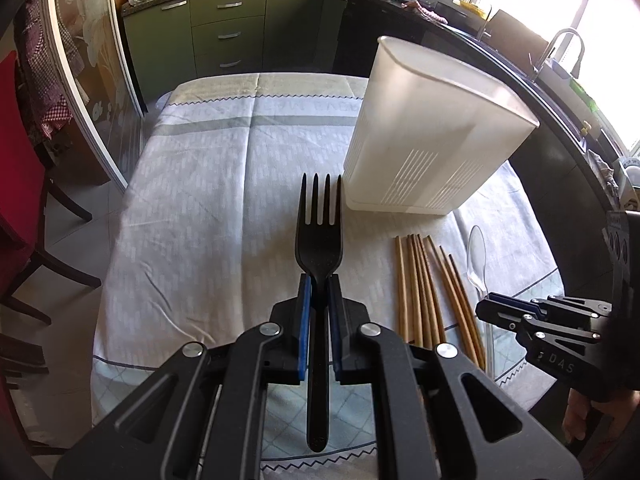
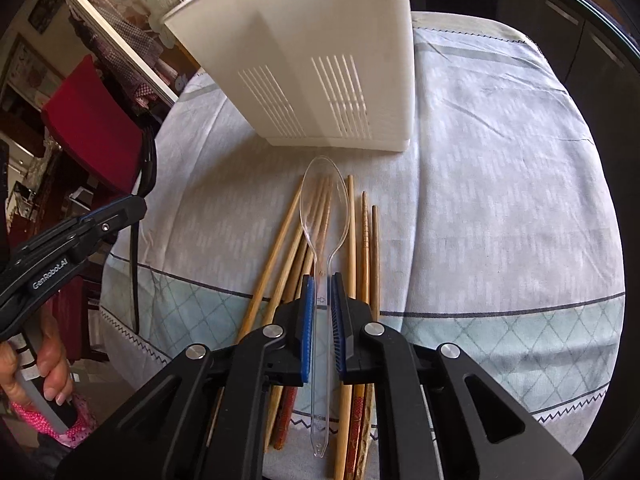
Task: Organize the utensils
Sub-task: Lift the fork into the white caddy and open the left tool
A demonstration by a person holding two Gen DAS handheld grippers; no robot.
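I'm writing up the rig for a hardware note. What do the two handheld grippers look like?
Both match: matte black linkage bodies with round silver pivot pins and blue ribbed pads lining the fingers. The left gripper carries white "GenRobot.AI" lettering on its side and has a grey handle. The right gripper shows "DAS" in pale letters. No sleeve is visible.

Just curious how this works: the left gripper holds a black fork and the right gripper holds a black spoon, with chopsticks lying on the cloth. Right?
Nearly. The spoon in the right gripper is clear plastic, not black; the right wrist view shows it. The left gripper does hold a black fork, and chopsticks lie on the cloth.
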